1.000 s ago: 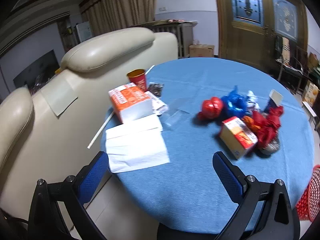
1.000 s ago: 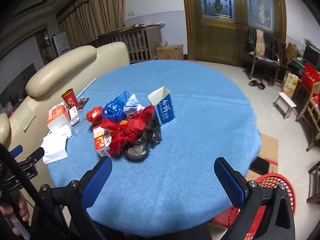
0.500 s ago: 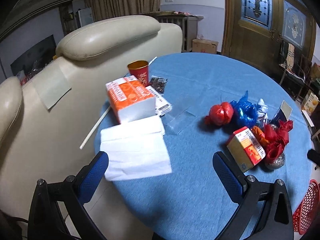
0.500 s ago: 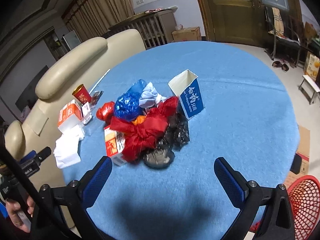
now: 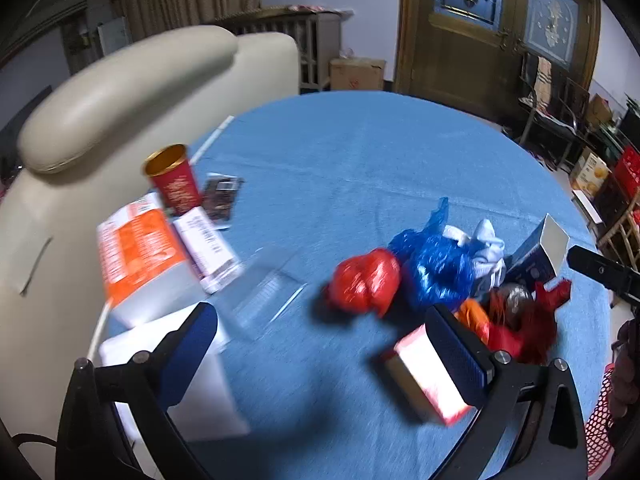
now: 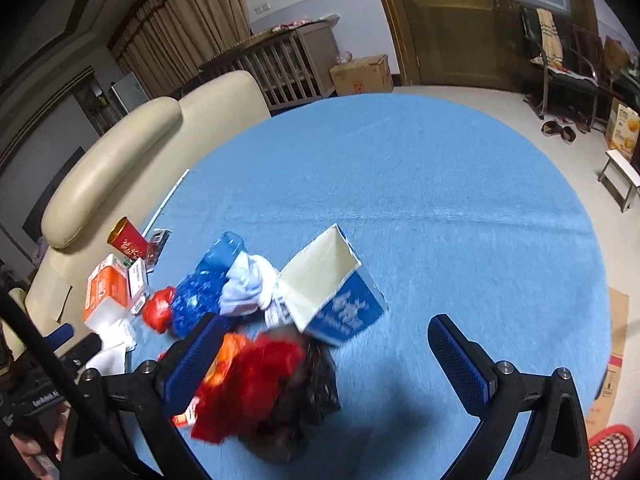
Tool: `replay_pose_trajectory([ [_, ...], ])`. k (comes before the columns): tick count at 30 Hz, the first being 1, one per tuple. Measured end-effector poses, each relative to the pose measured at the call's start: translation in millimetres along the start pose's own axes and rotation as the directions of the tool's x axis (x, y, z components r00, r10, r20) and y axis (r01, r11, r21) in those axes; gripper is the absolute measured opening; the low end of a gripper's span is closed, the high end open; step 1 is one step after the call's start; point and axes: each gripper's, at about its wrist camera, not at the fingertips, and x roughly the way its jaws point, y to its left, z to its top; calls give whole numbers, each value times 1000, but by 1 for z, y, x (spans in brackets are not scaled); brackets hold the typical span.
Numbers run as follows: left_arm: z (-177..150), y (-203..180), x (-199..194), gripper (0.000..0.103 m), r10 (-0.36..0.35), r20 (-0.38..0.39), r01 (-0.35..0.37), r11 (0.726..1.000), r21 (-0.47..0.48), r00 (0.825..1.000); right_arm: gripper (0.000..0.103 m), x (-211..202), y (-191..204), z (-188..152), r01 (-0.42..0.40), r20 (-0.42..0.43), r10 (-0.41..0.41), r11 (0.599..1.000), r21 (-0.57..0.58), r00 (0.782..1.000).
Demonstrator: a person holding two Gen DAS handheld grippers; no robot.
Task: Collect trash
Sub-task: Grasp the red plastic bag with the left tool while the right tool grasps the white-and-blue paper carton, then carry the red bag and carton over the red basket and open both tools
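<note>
Left wrist view: left gripper (image 5: 320, 344) jaws spread wide, nothing between them, above the round blue-cloth table (image 5: 360, 152). Trash all on the table: crumpled red plastic bag (image 5: 366, 282) centre, crumpled blue plastic bag (image 5: 434, 268) just right of it, small orange-white carton (image 5: 426, 376) near, partly behind the right finger. Far left: red paper cup with gold inside (image 5: 174, 180), orange-white tissue pack (image 5: 138, 256), white napkins (image 5: 200, 380). Print on them too blurred to read.

Right wrist view: right gripper (image 6: 324, 364) also wide open and empty, above the red-and-black bag heap (image 6: 272, 388). Open blue-white carton (image 6: 332, 300) lies tipped just beyond it; white characters on its blue face, unreadable. Red mesh basket (image 6: 610, 454) on the floor near right.

Progress: looks like nothing collected yet, all pieces left.
</note>
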Motion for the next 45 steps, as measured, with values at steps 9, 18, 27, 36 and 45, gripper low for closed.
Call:
replay_pose_trajectory([
  [9, 17, -2, 59, 54, -137, -150, 130, 990, -53, 979, 102, 38, 21, 20, 35, -48, -40, 994, -103, 998],
  [18, 8, 3, 55, 38, -197, -118, 188, 978, -86, 973, 55, 51, 9, 15, 97, -80, -104, 992, -81, 991],
  [27, -3, 4, -12, 37, -141, 40, 143, 988, -53, 989, 49, 21, -16, 8, 62, -4, -62, 998, 4, 998],
  [36, -28, -77, -74, 37, -256, 102, 243, 962, 127, 961, 49, -48, -48, -8, 47, 124, -59, 994, 103, 991],
  [45, -57, -140, -105, 37, -399, 63, 371, 892, 258, 915, 49, -119, -89, -44, 78, 174, -107, 983, 166, 979],
])
